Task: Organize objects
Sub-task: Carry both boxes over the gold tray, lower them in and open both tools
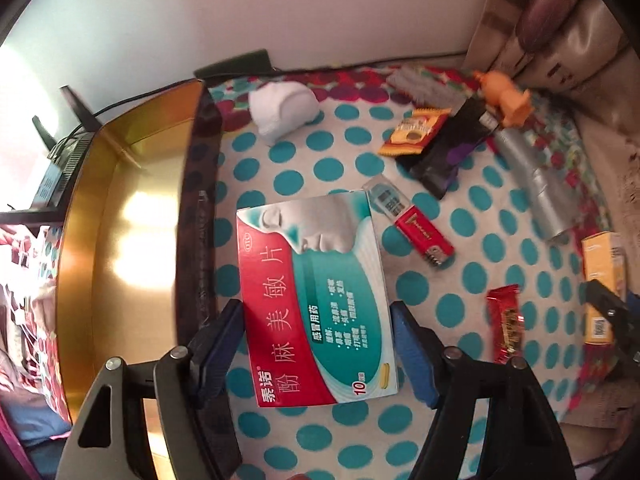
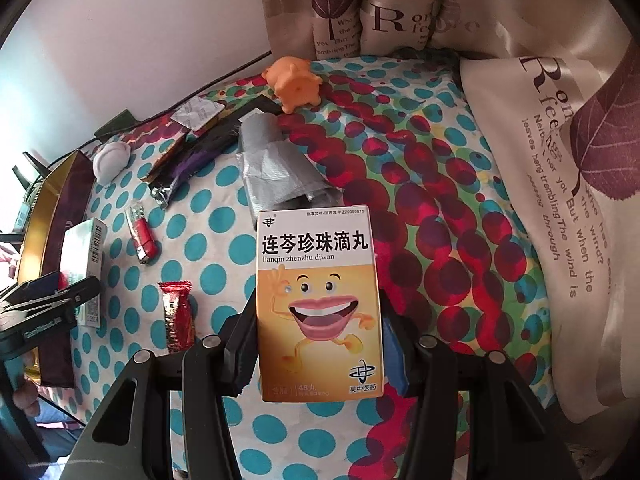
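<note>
Your left claw (image 1: 316, 344) is clamped on the red and teal medicine box (image 1: 316, 300), one blue pad pressed against each long side, and the box sticks out ahead of the fingers with its printed face turned to the camera. Just to the left of that claw sits the gold tray (image 1: 120, 240), its dark rim running alongside the box. Ahead and to the right of the box lies a red lighter (image 1: 420, 232) with a clear cap, close to the box's far corner. Further ahead are a white lump (image 1: 284, 110), a yellow snack packet (image 1: 414, 130) resting on a dark packet (image 1: 448, 152), and an orange toy (image 1: 506, 100). A grey taped bundle (image 1: 536, 188) lies to the right, and a red candy (image 1: 506, 324) lies just right of the claw.

Your right claw (image 2: 320, 344) is gripping the yellow pill box (image 2: 320, 304), which stands upright between the fingers with its cartoon mouth facing the camera. The bundle (image 2: 272, 168) lies straight ahead, just behind the box. The candy (image 2: 178, 316) is close on the left, the lighter (image 2: 140, 232) beyond it. At the far left you can see the other claw (image 2: 60, 296) with its box (image 2: 86, 256) beside the tray (image 2: 44, 208). Everything rests on the dotted cloth (image 2: 224, 216), with printed cushions (image 2: 560, 200) to the right.
</note>
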{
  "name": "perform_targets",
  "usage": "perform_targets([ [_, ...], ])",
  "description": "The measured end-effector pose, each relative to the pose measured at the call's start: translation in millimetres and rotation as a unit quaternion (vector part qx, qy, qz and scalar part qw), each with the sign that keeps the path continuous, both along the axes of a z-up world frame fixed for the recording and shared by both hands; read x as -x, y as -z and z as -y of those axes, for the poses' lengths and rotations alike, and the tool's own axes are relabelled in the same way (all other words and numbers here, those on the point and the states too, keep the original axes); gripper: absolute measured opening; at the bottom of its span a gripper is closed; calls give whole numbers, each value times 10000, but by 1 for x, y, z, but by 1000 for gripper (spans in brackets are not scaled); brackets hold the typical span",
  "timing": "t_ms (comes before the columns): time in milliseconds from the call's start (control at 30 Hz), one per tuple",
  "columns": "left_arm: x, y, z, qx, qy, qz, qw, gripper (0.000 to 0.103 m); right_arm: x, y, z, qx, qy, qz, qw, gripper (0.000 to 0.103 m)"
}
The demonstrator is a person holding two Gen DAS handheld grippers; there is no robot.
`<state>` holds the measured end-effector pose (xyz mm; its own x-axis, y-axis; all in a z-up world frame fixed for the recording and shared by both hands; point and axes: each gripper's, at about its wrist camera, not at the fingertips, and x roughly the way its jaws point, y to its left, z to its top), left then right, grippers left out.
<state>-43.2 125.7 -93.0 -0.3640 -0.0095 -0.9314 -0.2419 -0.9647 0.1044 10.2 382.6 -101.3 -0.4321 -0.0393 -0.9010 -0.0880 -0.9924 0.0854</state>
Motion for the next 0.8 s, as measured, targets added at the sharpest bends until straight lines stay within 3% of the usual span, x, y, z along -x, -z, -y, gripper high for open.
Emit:
perform_targets([
  [233,-1,-42,51,-223,-677,-135,9974,75,4,-25,35,74,-453,-256,9986,49],
  [467,-10,-37,125,20,-1424,-80,9898,75,16,-51,118,247,-1409,-544,9882,49],
  [600,-14,-26,144,151,-1401,-16,9900,75,22,-60,171,297,-1959,-630,9781,49],
  [800,-16,-18,159,-22,-1244,47,9922,76,33,-65,252,343,-2676,-673,9606,49],
])
